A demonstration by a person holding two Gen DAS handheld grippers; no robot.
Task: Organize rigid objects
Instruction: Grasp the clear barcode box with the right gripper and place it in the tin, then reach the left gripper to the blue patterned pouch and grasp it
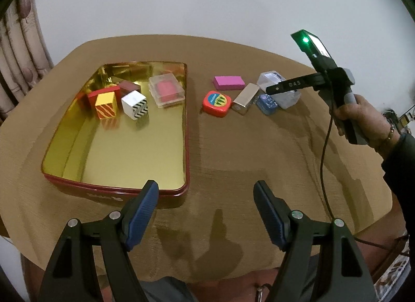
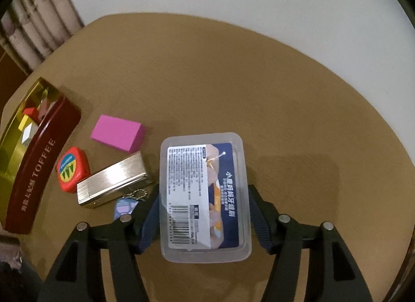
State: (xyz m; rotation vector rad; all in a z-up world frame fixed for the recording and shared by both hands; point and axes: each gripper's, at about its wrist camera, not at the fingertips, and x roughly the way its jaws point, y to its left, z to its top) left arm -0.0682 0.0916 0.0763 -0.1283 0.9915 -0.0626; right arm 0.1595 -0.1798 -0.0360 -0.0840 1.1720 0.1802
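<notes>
Right hand-held gripper (image 2: 203, 220) tilts steeply downward, fingers spread around clear plastic box (image 2: 205, 195).

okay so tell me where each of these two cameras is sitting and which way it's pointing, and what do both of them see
Left wrist: sits on the left gripper, looks forward and down over the table at the toffee tin; its open fingers and the person's right hand show.
Right wrist: sits on the right gripper, looks steeply down at the clear plastic box between its fingers.
Shared: pink block, red tape measure, silver case, tin, box.
</notes>
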